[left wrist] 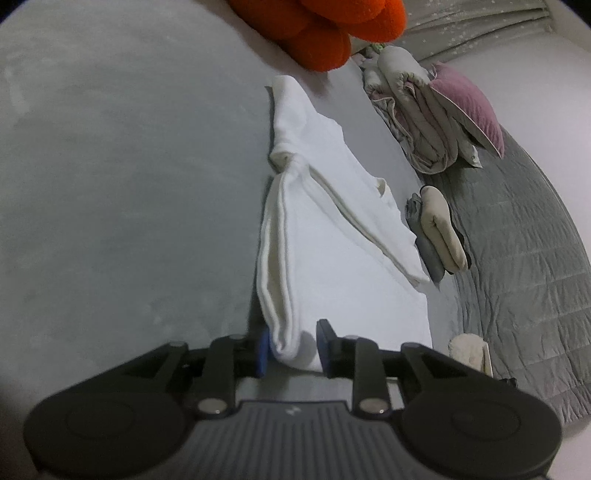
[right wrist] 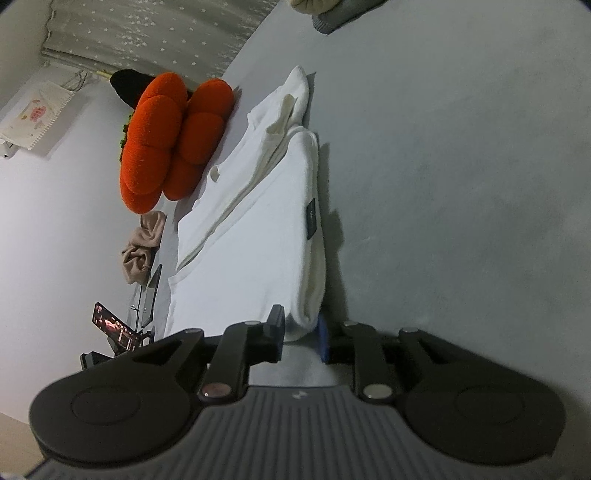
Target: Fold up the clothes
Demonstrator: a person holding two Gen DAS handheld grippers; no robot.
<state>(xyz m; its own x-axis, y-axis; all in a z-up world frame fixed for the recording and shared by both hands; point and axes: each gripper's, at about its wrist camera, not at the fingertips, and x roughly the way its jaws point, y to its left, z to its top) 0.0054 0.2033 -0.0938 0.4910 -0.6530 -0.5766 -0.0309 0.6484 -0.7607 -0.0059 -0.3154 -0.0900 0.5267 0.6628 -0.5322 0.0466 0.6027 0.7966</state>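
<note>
In your left wrist view, your left tongs (left wrist: 291,347) sit narrow around the near folded edge of the white garment (left wrist: 332,236), pads touching it on both sides. The garment lies stretched along the grey bed (left wrist: 110,184), an orange cushion (left wrist: 325,29) beyond it.

In your right wrist view, your right tongs (right wrist: 301,334) pinch the garment's (right wrist: 251,236) other near corner, narrow too.

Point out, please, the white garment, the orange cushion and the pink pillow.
white garment (left wrist: 343,236), left wrist view, on its flat folded body.
orange cushion (right wrist: 162,147), right wrist view, on a middle lobe.
pink pillow (left wrist: 467,107), left wrist view, on its top face.
</note>
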